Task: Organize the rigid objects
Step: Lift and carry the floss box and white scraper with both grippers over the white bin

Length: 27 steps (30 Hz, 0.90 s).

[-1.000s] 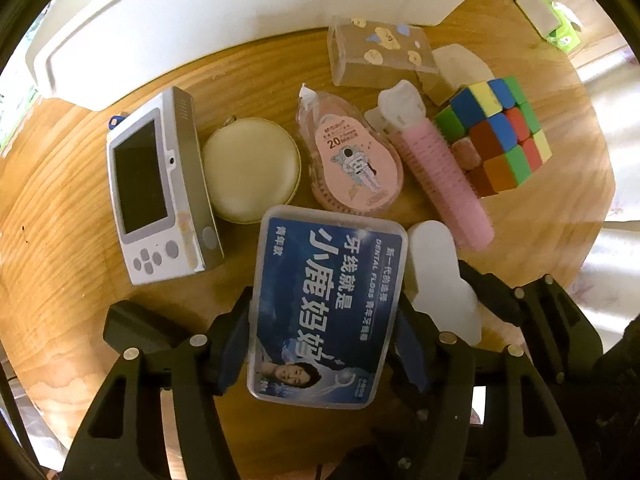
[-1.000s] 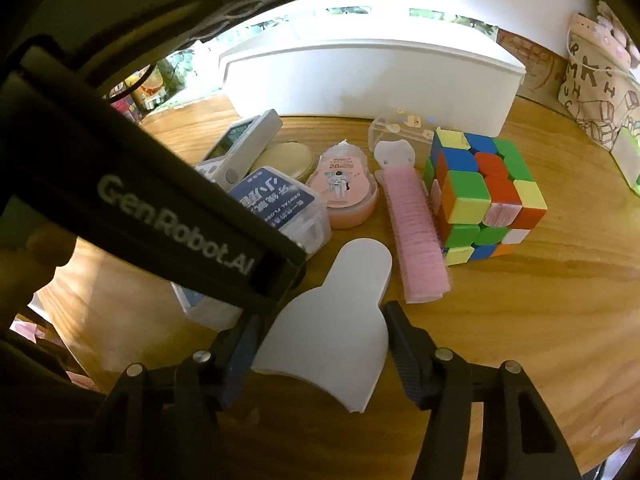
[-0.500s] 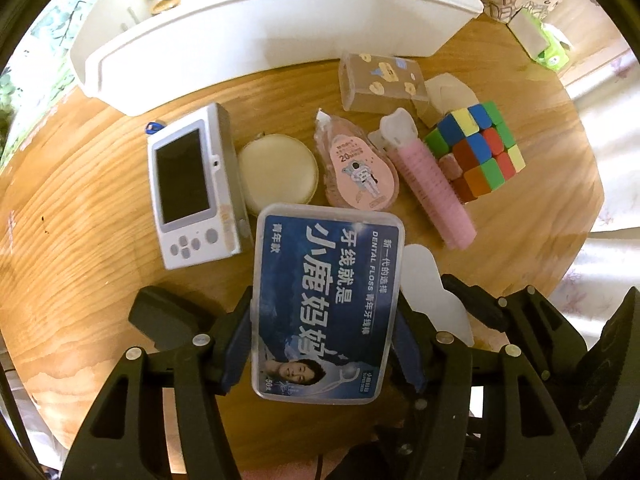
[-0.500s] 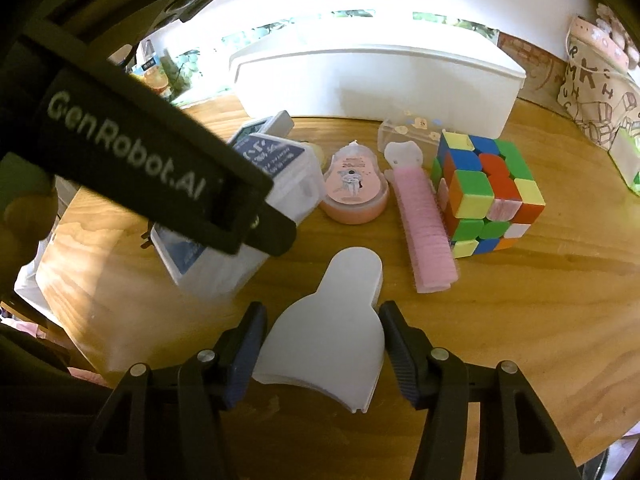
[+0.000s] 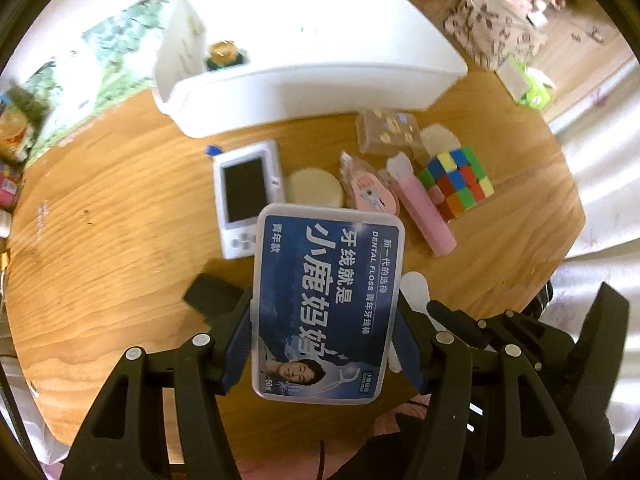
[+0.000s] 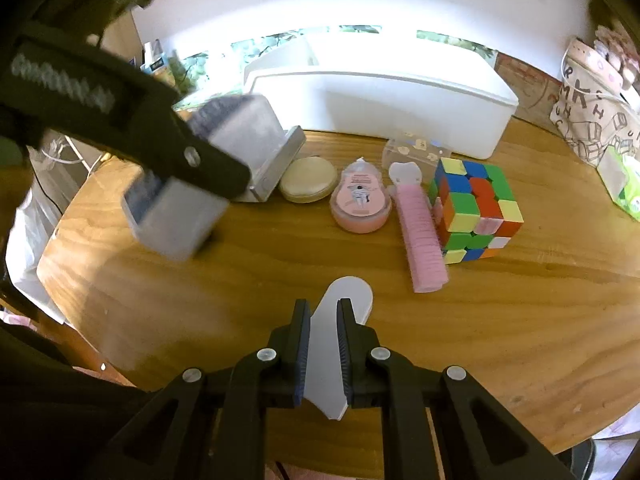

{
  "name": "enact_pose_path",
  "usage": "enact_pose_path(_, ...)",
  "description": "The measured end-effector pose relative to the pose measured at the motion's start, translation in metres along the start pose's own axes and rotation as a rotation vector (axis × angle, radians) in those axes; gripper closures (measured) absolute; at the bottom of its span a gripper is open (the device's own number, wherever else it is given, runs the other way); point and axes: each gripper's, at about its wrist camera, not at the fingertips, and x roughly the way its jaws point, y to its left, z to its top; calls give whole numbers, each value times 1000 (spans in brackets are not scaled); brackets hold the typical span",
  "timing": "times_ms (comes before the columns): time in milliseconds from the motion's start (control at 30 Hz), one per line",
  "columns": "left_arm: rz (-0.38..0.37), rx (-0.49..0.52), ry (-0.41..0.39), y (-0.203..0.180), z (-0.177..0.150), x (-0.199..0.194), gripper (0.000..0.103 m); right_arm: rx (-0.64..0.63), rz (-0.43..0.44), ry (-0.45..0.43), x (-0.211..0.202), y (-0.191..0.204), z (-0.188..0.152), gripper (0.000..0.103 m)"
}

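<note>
Your left gripper [image 5: 324, 332] clamps the dental floss box [image 5: 326, 304] by its long sides, label up, lifted clear of the table [image 5: 120, 232]; grip sits at the near half, so the far end overhangs, likely fine for a rigid case. Your right gripper [image 6: 323, 344] has just been closing and is now pinched on the white flat piece [image 6: 340, 300], thin edge-on between the pads. The white bin [image 5: 312, 80] sits at 12 o'clock, probably the drop target. The cube [image 6: 476, 208], pink comb [image 6: 420, 236] and game console [image 5: 244, 196] wait in a row before it.
</note>
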Motion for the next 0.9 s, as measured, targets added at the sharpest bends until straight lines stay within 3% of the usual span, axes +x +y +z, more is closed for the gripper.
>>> enact_pose_path(133,-12,-43,-59,17,-10,-13,38,25,-24,28,1,-3,4,87)
enact_pose_path(233,-18,-74,-101,23,-11,-21,38,56,-25,56,1,-3,2,67)
enact_pose_path(333,-21,-90,-139,26,-15,-24,38,68,-30,72,1,-4,2,57)
enact_pose_path(400,-22,-96,-153,27,-17,-25,38,79,-25,74,2,-4,0,44)
enact_pose_path(900,-35,-46,-251,18,-23,-39,38,94,-41,175,26,2,1,40)
